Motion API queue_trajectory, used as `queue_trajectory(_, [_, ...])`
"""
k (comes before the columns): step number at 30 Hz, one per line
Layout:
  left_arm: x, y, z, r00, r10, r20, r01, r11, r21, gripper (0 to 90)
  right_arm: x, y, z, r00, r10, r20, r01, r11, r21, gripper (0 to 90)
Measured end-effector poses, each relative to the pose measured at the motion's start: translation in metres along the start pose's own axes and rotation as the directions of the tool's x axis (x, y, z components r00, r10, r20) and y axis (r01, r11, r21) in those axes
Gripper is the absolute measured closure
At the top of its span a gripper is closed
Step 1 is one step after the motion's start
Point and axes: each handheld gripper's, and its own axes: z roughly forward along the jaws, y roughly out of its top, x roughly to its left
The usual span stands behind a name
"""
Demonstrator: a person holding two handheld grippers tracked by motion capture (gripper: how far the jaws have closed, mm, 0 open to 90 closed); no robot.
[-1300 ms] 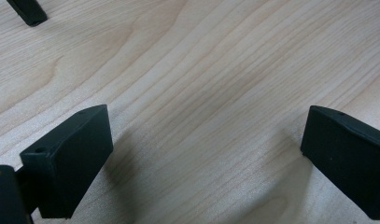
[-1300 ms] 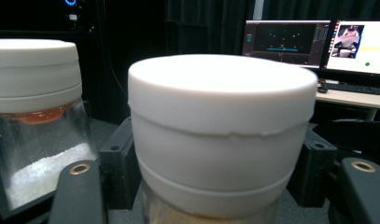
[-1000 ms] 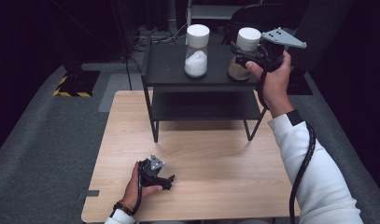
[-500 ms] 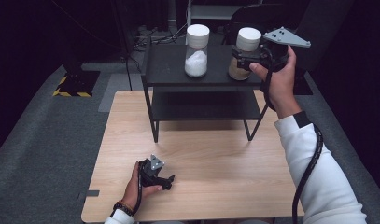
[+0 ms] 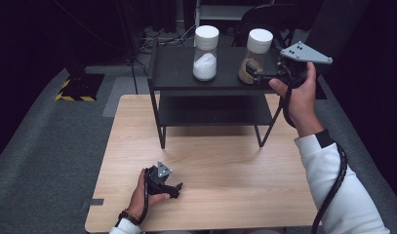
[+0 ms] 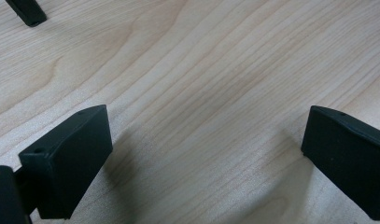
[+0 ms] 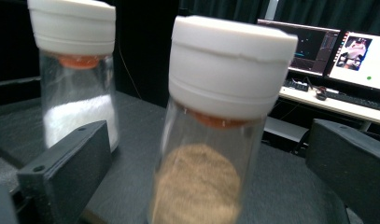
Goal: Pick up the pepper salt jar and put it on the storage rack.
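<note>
A clear jar of brown powder (image 5: pixel 257 54) with a white lid stands upright on the right of the black shelf's top (image 5: pixel 176 73). My right gripper (image 5: pixel 249 72) is level with its lower part, coming in from the right. Its jaws have just been opening. In the right gripper view the brown-powder jar (image 7: pixel 211 154) stands between the wide jaws of the right gripper (image 7: pixel 206 135), and the pads are off the glass. My left gripper (image 5: pixel 174 190) rests open on the wooden table (image 5: pixel 235 165); the left gripper (image 6: pixel 201 126) has bare wood between its jaws.
A second white-lidded jar (image 5: pixel 206 53) with white powder stands on the shelf to the left of the brown one, seen too as the white-powder jar (image 7: pixel 75 74). The shelf's legs (image 5: pixel 161 131) stand on the table's far half. Monitors (image 7: pixel 337 51) glow behind.
The right gripper's jaws have spread apart off the brown-powder jar and the hand has drawn back a little to the right. The jar stays on the shelf. The left hand has kept still.
</note>
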Motion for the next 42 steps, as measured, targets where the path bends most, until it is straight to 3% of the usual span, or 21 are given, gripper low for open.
queue_trajectory(12, [0.000,0.000,0.000,1.0000,0.004,-0.001,-0.004,1.0000,0.001,1.4,0.005,-0.023,-0.031,0.9991,-0.035,-0.024,0.035,0.999,0.029,0.0])
queue_trajectory(28, [0.000,0.000,0.000,1.0000,0.003,-0.002,-0.003,1.0000,0.000,1.4,0.013,-0.071,-0.068,0.9978,-0.060,-0.027,0.060,0.998,0.010,0.1])
queue_trajectory(42, [0.000,0.000,0.000,1.0000,0.003,-0.002,-0.003,1.0000,0.000,1.4,0.010,-0.111,-0.088,0.9973,-0.046,-0.057,0.051,0.995,0.081,0.2])
